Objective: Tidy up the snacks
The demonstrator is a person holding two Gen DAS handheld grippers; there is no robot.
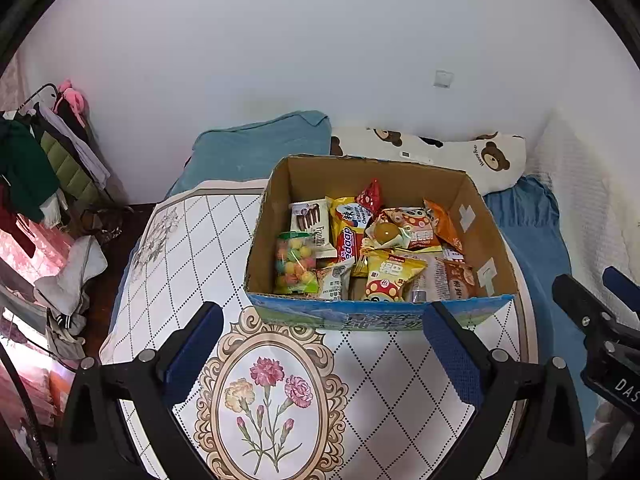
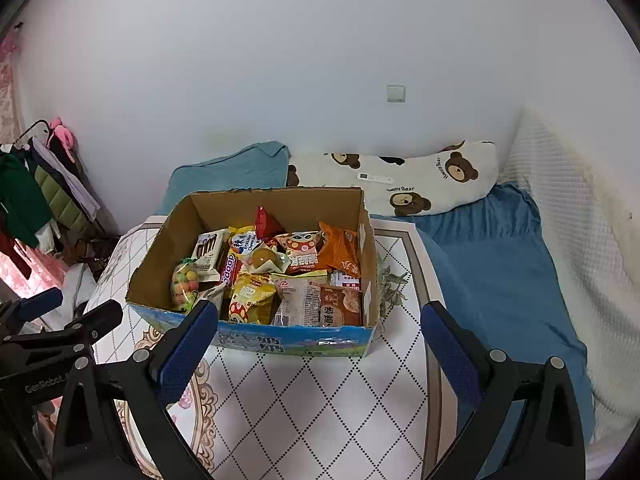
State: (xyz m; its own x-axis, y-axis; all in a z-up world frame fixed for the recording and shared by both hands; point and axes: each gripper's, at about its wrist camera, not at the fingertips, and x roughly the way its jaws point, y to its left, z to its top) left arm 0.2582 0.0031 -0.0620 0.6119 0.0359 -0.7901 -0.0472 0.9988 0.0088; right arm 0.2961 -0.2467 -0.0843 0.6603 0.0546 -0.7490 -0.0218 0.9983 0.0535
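Observation:
An open cardboard box [image 1: 476,208] [image 2: 160,256] with a blue printed front stands on a small table with a floral patterned cover [image 1: 180,264] [image 2: 312,400]. It holds several snack packets: a bag of coloured candy balls [image 1: 295,262] [image 2: 185,285], a yellow mushroom-print bag [image 1: 390,276] [image 2: 250,298], an orange packet [image 1: 444,224] [image 2: 340,252], a red packet [image 1: 370,196] [image 2: 266,222]. My left gripper [image 1: 324,340] is open and empty just short of the box front. My right gripper [image 2: 320,340] is open and empty before the box, and shows at the right edge of the left wrist view [image 1: 600,312].
The table stands against a bed with a blue sheet [image 2: 500,272], a teal pillow [image 1: 260,148] and a bear-print pillow [image 2: 420,180]. A clothes rack [image 1: 48,152] and piled clothes are on the left. A white wall is behind.

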